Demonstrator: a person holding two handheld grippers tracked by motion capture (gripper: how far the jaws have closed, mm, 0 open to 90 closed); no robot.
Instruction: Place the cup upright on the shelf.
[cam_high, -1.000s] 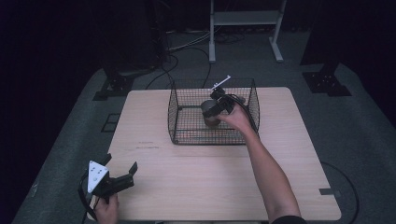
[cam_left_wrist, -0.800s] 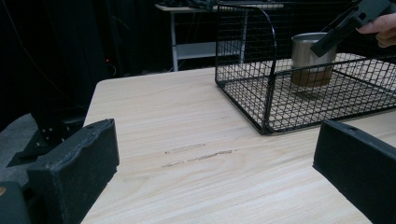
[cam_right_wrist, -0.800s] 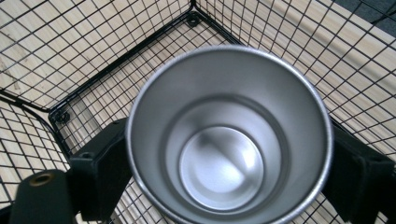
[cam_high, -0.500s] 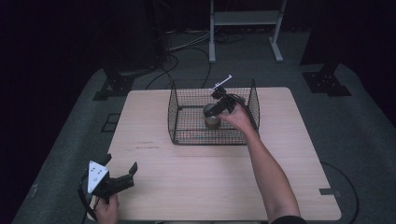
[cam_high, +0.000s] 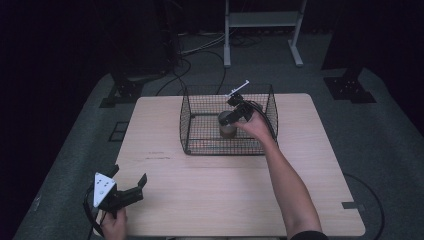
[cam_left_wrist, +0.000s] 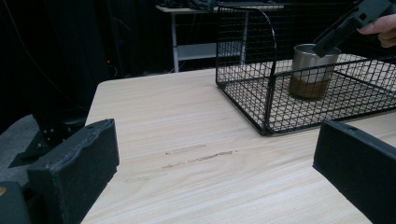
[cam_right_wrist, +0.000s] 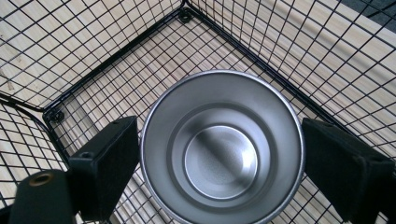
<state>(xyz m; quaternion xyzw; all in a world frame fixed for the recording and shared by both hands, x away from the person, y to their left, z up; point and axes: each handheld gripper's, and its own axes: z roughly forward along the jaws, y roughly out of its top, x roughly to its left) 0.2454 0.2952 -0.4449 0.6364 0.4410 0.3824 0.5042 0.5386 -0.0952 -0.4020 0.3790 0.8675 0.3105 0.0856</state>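
A shiny metal cup (cam_high: 227, 125) stands upright on the floor of a black wire basket (cam_high: 186, 120) at the table's far middle. My right gripper (cam_high: 238, 114) reaches down into the basket from above. In the right gripper view its jaws sit tight against either side of the cup (cam_right_wrist: 219, 154), looking straight into its empty inside. My left gripper (cam_high: 129, 174) rests near the table's front left corner, jaws spread wide with nothing between them. From the left gripper view, the cup (cam_left_wrist: 310, 70) and basket (cam_left_wrist: 266, 93) lie far ahead to the right.
The light wooden table (cam_high: 225, 190) has a faint scuff mark (cam_high: 157, 156) left of the basket. A white metal stand (cam_high: 262, 20) and cables lie on the floor beyond the table. A black stand foot (cam_high: 122, 92) sits at the far left.
My right gripper has lowered the cup slightly into the basket and then stayed still. The left gripper has not moved.
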